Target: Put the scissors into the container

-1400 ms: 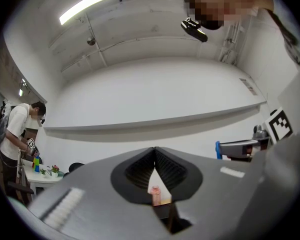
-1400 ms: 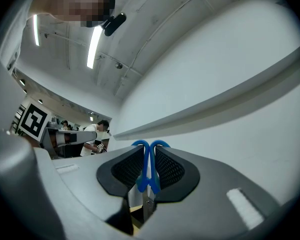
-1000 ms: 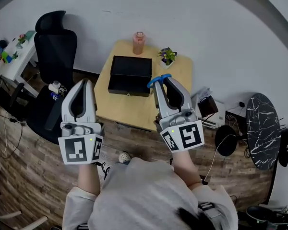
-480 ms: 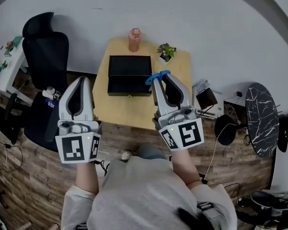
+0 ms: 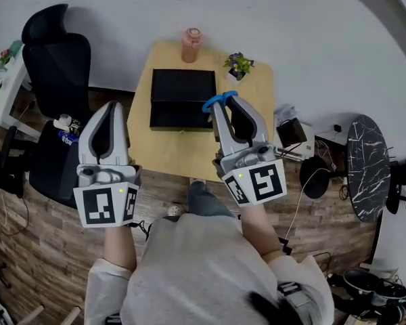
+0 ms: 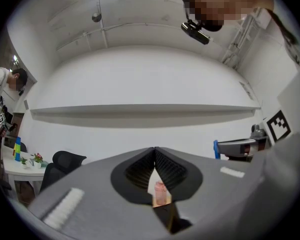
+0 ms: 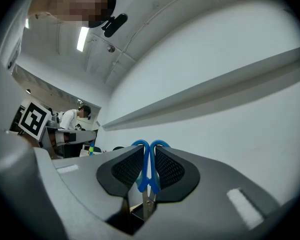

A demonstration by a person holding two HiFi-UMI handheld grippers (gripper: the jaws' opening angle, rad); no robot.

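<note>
The scissors have blue handles, and my right gripper is shut on them, held in the air over the near right part of the wooden table. In the right gripper view the blue handles stick up between the fingers of the right gripper, with the metal blades running down behind. The black box-shaped container lies on the table just left of the scissors. My left gripper is shut on nothing and hovers left of the table; the left gripper view shows the left gripper with its jaws pressed together.
A pink bottle and a small potted plant stand at the table's far edge. A black office chair is on the left, and a round dark side table on the right. Cables and bags lie on the floor at the right.
Both grippers have drifted slightly forward toward the table as the person stepped closer. The right gripper still holds the scissors; both stay shut.
</note>
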